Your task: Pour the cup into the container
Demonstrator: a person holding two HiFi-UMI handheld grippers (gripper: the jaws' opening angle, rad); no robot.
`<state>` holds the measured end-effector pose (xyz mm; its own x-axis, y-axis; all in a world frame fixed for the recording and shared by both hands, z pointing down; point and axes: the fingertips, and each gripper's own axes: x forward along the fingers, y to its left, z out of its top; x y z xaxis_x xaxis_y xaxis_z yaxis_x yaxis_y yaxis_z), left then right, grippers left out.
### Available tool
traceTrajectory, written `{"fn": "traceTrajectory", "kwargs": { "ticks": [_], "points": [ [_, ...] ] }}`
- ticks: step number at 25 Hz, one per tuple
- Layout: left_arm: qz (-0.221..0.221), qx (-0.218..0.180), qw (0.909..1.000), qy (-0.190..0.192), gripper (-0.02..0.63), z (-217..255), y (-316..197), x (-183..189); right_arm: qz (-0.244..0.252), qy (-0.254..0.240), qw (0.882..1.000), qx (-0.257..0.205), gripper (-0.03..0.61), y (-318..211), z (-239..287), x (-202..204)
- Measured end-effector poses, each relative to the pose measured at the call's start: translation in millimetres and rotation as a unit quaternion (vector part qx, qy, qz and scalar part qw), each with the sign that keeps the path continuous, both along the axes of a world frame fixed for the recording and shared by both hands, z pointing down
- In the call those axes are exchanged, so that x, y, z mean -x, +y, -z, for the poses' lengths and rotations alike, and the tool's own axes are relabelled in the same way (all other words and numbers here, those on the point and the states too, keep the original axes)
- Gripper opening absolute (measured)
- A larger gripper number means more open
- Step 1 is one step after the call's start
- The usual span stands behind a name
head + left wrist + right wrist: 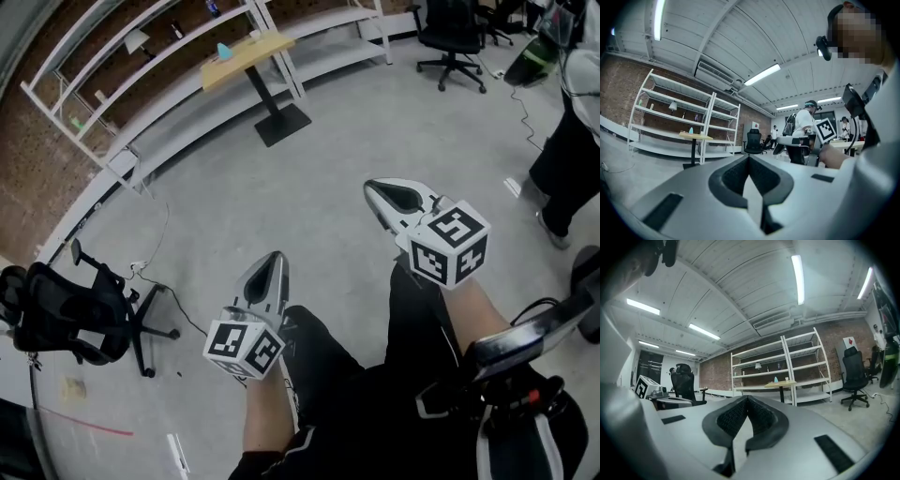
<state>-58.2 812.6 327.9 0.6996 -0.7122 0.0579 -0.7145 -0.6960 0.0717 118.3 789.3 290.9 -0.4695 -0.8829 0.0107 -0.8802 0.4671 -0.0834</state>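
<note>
a person is standing on a bare concrete floor [309, 178] in a large room, holding a gripper in each hand and pointing both level. the left gripper [274, 259] is clenched with nothing in it; its own view is showing the two dark pads [736, 176] meeting at the tip. the right gripper [372, 188] is likewise clenched and empty. the task's things are sitting well apart from both, on a small wooden bench [267, 45] on a single pedestal in front of white shelves [112, 75]. a small teal thing [225, 51] is standing near the bench's left end and a small pale thing [255, 36] near its far edge. these are probably the cup and the container, but they are too small to tell which is which. in the left gripper view the bench is lying left of the line the gripper is pointing along; in the right gripper view it is lying slightly right of that line. so the bench is lying ahead, roughly between the two lines of aim. neither gripper is looking clearly nearer, and the approach is looking like it is not yet made.
</note>
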Motion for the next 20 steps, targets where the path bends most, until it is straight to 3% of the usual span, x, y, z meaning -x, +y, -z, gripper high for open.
{"fn": "traceTrajectory", "kwargs": {
  "ticks": [9, 20],
  "points": [
    [-0.020, -0.009, 0.9997, 0.013, 0.002, 18, -94, -16, -0.016, 0.001, 1.000, -0.007, 0.003, -85, 7, -5],
    [-0.034, 0.015, 0.9993, -0.004, 0.002, -4, -221, -38, -0.028, -0.013, 0.999, 0.027, 0.003, -200, -30, -34]
  ]
}}
